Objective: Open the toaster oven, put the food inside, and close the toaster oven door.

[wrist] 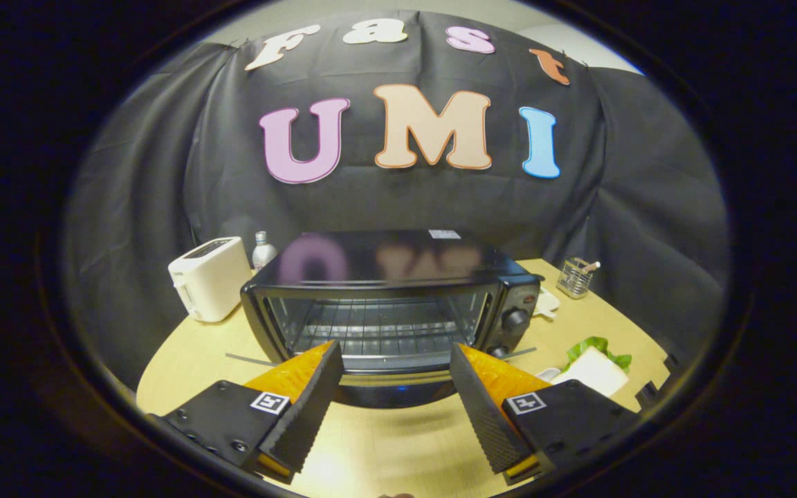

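Hovering above the desk (pixel 398 443), the tool (pixel 395 356) has its 2 fingers spread wide apart with nothing between them. Dead ahead at 12 o'clock sits the toaster oven (pixel 388 311), its glass door down and open, wire rack visible inside; the fingertips reach the lowered door's front edge. The food (pixel 596 366), a sandwich with green lettuce, lies on the desk at 3 o'clock from the oven. A white toaster (pixel 209 278) stands at the oven's 9 o'clock, a bottle (pixel 263 250) just behind it.
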`<state>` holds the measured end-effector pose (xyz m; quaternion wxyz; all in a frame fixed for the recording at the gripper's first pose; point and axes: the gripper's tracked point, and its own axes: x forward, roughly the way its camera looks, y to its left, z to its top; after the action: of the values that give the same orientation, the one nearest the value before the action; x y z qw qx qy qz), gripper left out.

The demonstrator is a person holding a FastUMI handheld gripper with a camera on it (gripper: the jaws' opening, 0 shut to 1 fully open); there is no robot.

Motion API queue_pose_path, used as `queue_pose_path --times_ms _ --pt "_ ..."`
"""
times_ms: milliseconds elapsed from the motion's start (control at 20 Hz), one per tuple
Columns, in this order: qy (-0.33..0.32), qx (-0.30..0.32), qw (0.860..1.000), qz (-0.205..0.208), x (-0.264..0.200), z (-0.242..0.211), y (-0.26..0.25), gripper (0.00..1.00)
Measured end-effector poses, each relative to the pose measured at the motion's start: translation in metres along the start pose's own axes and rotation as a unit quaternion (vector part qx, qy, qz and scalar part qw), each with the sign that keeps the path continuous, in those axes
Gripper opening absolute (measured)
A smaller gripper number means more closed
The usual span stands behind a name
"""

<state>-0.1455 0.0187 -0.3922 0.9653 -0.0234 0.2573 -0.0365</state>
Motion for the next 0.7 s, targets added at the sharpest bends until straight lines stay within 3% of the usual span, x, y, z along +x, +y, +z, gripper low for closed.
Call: queue_pose_path --times_ms 700 --pt "0.108 -0.019 0.994 0.010 -0.013 -0.097 -0.004 0.97"
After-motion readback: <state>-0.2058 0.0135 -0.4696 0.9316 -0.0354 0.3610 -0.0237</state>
